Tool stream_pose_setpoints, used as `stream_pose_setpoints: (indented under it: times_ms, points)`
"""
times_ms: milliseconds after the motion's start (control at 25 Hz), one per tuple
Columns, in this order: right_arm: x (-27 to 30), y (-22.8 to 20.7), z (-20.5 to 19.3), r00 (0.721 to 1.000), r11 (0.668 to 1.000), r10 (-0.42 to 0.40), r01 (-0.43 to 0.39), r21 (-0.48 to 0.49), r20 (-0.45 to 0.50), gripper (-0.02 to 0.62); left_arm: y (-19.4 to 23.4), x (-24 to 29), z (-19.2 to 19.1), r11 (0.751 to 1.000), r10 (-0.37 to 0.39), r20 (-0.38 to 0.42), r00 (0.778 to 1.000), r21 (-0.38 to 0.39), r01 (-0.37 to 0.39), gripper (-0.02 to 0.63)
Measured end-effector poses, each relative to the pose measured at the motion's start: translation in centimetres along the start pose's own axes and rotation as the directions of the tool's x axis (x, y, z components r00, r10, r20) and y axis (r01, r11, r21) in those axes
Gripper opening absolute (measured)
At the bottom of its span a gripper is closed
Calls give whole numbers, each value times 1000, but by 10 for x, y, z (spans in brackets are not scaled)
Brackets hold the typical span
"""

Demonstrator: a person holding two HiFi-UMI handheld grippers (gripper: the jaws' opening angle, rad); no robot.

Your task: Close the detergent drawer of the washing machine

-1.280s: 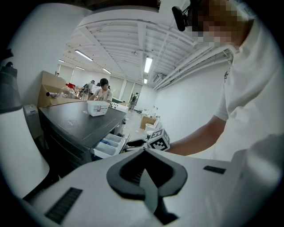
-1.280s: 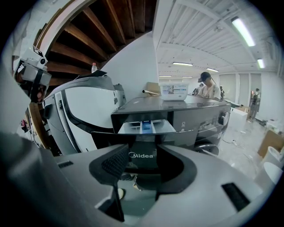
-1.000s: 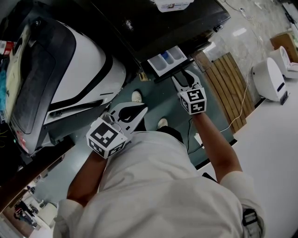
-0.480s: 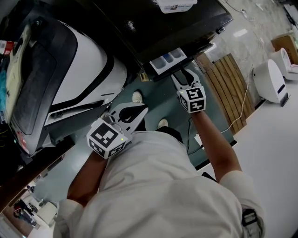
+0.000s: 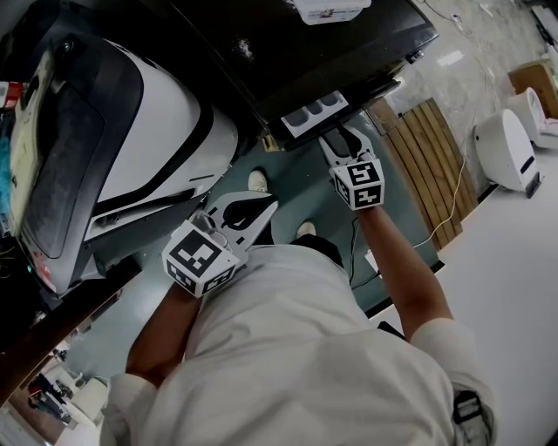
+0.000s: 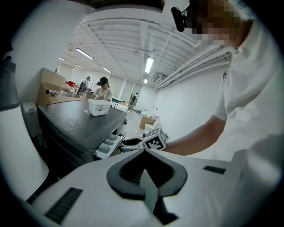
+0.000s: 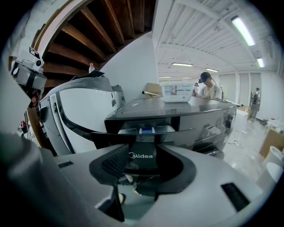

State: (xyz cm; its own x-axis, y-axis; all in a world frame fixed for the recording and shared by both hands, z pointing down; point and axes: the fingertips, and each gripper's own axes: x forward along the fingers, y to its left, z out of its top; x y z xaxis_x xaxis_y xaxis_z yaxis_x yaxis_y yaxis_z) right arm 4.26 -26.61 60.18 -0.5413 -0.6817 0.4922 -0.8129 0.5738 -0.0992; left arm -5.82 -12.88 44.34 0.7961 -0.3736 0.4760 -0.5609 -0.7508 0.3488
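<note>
In the head view, the washing machine [image 5: 288, 61], dark and glossy on top, is standing ahead of the person. Its detergent drawer [image 5: 312, 111] is sticking partway out of the front, showing grey compartments whose contents I cannot make out. The right hand-held gripper [image 5: 342, 138] is pointing at the drawer's front with its jaws apart. The left hand-held gripper [image 5: 267, 206] is hanging lower, well apart from the drawer, its jaws together on nothing. A white plastic tub [image 5: 330, 9] is sitting on the machine's top, and a white appliance with black trim [image 5: 166, 122] is standing just beside the machine.

In the left gripper view, the jaw tips are meeting with nothing between them. Beyond them the drawer is showing pale compartments, with the right hand-held gripper's marker cube [image 6: 155, 139] just in front of it. A person in a cap [image 6: 104, 90] is standing far behind.

In the right gripper view, the jaws are standing apart, and between their tips the drawer's dark front panel is showing white "Midea" lettering [image 7: 142, 155]. Whether the tips are touching the panel I cannot tell. Above it, a blue insert [image 7: 146, 130] is sitting between pale compartments. The tub is carrying a printed label too small to read.
</note>
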Motion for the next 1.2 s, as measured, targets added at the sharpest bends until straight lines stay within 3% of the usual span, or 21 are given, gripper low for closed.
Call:
stream_pose_setpoints:
  times_ms: [1200]
  points:
    - [28, 2, 16, 1000, 1000, -10, 10, -2, -12, 181, 21, -4, 12, 999, -40, -12, 999, 28, 41, -5]
